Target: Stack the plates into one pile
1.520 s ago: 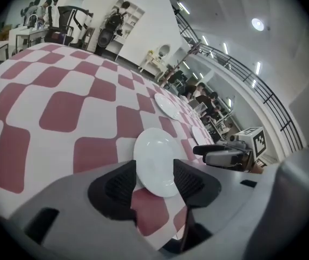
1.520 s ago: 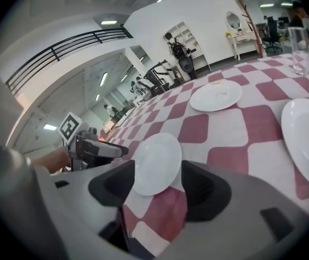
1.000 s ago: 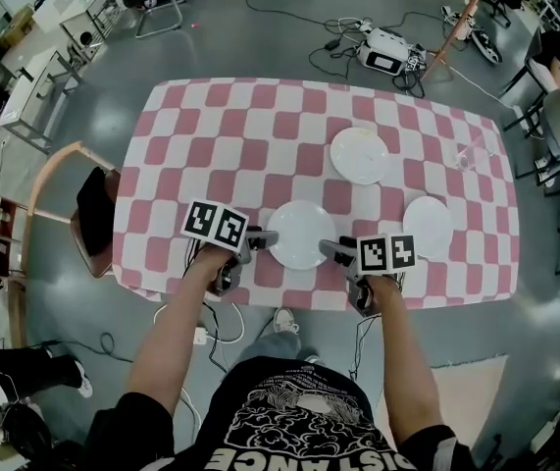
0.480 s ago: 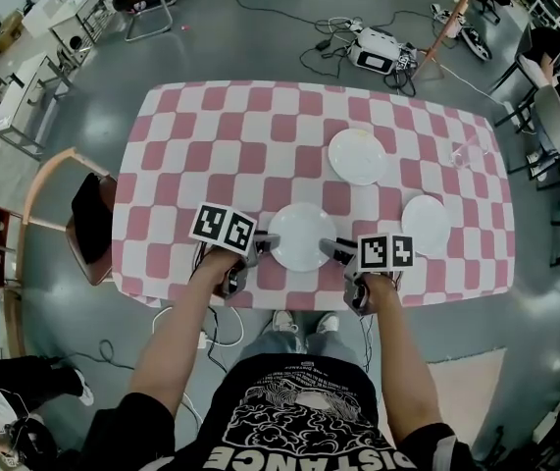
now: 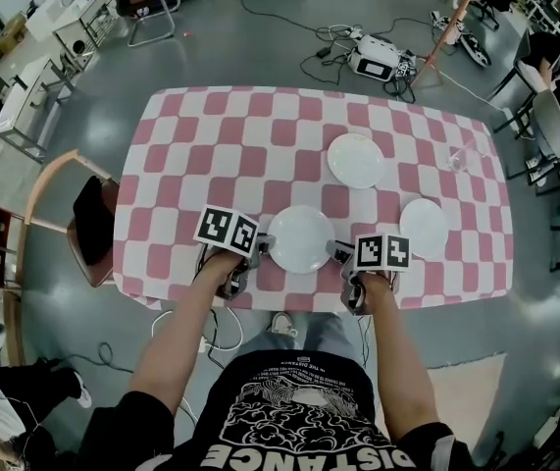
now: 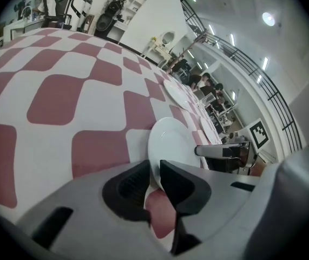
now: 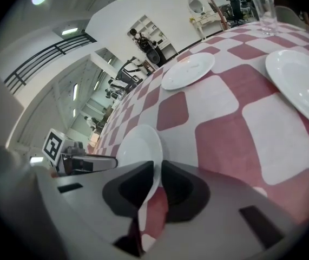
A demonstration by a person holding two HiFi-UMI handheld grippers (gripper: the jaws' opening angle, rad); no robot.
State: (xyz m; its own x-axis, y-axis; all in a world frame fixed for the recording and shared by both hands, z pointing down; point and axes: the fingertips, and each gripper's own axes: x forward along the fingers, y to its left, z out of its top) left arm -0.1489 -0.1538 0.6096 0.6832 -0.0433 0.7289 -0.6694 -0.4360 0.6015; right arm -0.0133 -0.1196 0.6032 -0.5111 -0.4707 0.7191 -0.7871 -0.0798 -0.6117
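Note:
Three white plates lie apart on the pink-and-white checked table [image 5: 211, 145]. The nearest plate [image 5: 301, 238] sits by the front edge, between both grippers. My left gripper [image 5: 263, 243] has its jaws shut on that plate's left rim [image 6: 170, 145]; they have just been closing. My right gripper [image 5: 336, 251] grips the right rim of the same plate [image 7: 138, 148]; its jaws have also just been closing. A second plate [image 5: 356, 160] lies further back, and a third plate [image 5: 424, 227] lies to the right.
A clear drinking glass [image 5: 459, 155] stands near the table's far right edge. A wooden chair [image 5: 93, 219] with a dark seat stands at the table's left side. Cables and a device [image 5: 382, 57] lie on the floor beyond the table.
Both grippers have closed in on the near plate's opposite rims. The hands have hardly moved; the plates stay where they were.

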